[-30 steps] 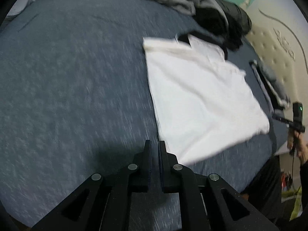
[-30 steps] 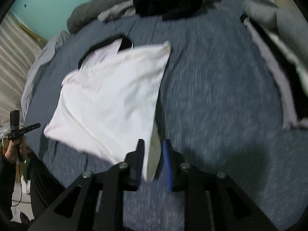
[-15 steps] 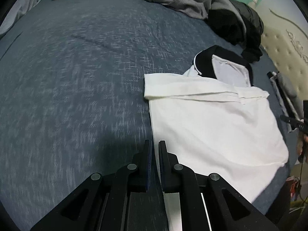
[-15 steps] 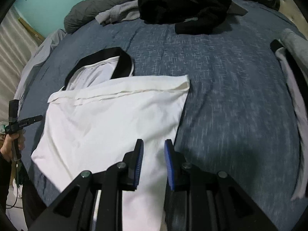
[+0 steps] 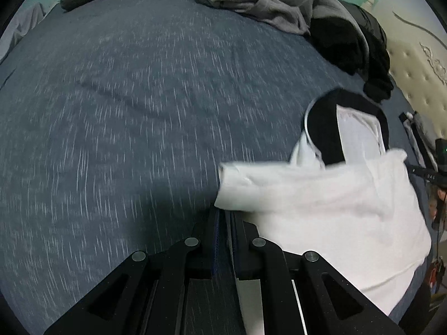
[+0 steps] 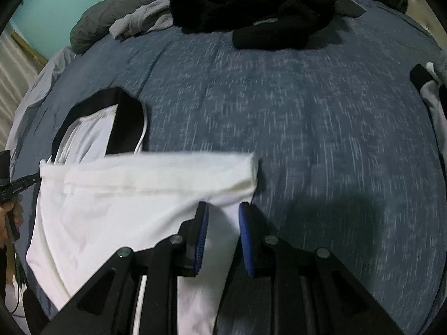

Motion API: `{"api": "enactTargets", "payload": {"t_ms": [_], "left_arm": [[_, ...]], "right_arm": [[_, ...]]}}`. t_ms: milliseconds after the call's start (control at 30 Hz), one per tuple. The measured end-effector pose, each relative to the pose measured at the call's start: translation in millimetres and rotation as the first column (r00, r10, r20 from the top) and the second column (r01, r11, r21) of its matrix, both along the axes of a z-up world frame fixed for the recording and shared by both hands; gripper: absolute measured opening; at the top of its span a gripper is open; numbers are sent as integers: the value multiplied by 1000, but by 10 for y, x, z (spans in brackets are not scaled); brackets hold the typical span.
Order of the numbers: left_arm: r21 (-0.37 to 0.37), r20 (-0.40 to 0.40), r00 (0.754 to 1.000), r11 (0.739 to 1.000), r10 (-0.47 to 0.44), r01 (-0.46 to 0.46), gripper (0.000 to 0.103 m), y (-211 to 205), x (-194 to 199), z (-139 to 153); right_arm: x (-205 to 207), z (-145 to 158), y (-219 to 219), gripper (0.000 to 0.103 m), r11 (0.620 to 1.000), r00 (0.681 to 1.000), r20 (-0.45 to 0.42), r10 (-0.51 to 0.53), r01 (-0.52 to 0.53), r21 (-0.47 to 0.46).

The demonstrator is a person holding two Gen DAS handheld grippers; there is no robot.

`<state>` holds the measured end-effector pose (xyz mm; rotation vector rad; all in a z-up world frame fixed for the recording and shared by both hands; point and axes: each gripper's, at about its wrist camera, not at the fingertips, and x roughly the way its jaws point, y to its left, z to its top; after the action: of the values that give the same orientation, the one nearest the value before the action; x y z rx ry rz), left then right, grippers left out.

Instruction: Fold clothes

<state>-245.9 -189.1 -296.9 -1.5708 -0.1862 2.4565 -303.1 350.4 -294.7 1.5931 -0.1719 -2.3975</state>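
Observation:
A white shirt (image 5: 335, 203) with a black collar band (image 5: 327, 128) lies on the blue-grey bed cover (image 5: 125, 111). Its lower part is doubled over toward the collar, and the fold line runs across just ahead of both grippers. My left gripper (image 5: 223, 213) is shut on the left end of that fold, with white cloth showing under its fingers. In the right wrist view the shirt (image 6: 111, 209) and its black band (image 6: 127, 122) lie to the left. My right gripper (image 6: 223, 209) grips the fold's right end, and bunched white cloth fills the gap between its blue pads.
A heap of black clothes (image 6: 251, 8) and a grey garment (image 5: 251, 2) lie at the far side of the bed against a dark duvet. Folded clothes (image 6: 430, 92) sit at the right edge. A tufted headboard (image 5: 413, 64) stands beyond. Bare bed cover (image 6: 307, 111) stretches ahead.
Both grippers have gone forward and down with the shirt's edge. The white cloth has folded over itself, and the black collar band has come into full view.

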Motion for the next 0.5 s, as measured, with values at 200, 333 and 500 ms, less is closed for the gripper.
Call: {"api": "enactTargets", "payload": {"t_ms": [200,333,500], "left_arm": [[30,-43,996,996,82,-81,8,-117,-304,132],[72,-91,985,988,145,-138,12,-260,-307,281],[47,-135,986,995,97,-92,30,-326,-116,348]], "right_arm": [[-273,54,160,22,993,993,-38,-115,114,-22],[-301,165,231,22,993,990,-79,-115,114,-22],[-194,141,258,33,998,995,-81,-53,54,12]]}}
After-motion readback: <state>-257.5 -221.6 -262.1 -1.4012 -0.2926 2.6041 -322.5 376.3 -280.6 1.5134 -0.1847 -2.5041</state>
